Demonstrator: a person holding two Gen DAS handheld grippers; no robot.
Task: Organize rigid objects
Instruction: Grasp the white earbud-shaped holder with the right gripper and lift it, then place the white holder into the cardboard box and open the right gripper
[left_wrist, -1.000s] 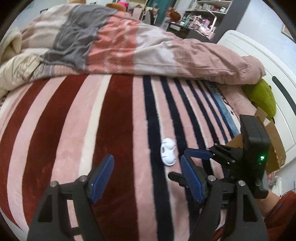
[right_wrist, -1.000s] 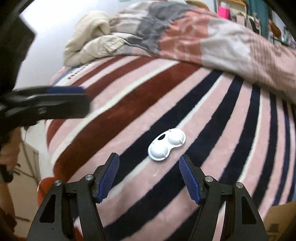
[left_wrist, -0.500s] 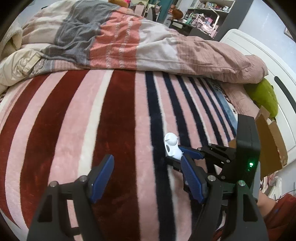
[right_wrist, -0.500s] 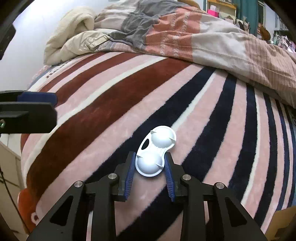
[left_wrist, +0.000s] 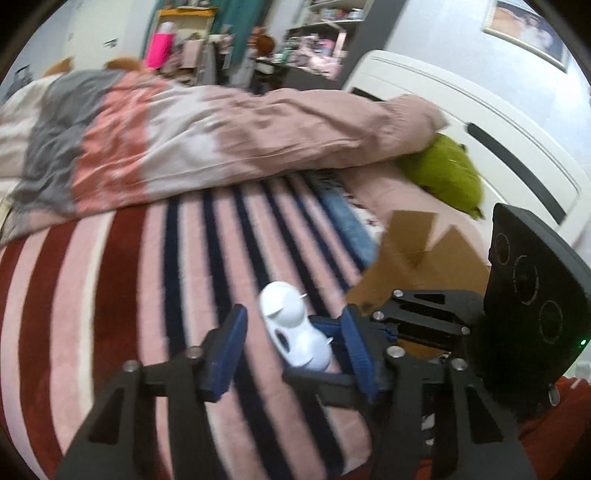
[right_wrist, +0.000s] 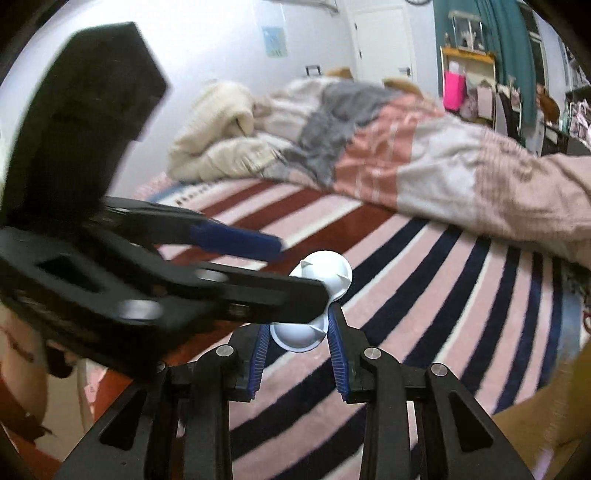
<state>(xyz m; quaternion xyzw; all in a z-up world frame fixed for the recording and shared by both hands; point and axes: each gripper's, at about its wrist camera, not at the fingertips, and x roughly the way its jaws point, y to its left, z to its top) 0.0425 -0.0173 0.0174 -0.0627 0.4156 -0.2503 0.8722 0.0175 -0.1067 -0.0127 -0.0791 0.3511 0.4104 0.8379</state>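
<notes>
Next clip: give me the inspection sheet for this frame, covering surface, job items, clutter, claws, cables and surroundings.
Surface: striped plush blanket on a bed, in red, pink, white and navy.
Job's things: white two-dome plastic piece, lifted off the blanket; open cardboard box at the bed's edge.
Clutter: bunched quilt, cream blanket, green plush.
Claws: right claw shut on the piece's near dome; left claw open, straddling the piece.
Cables: nothing seen.
Surroundings: white headboard, cluttered shelves, teal curtain, white door.
</notes>
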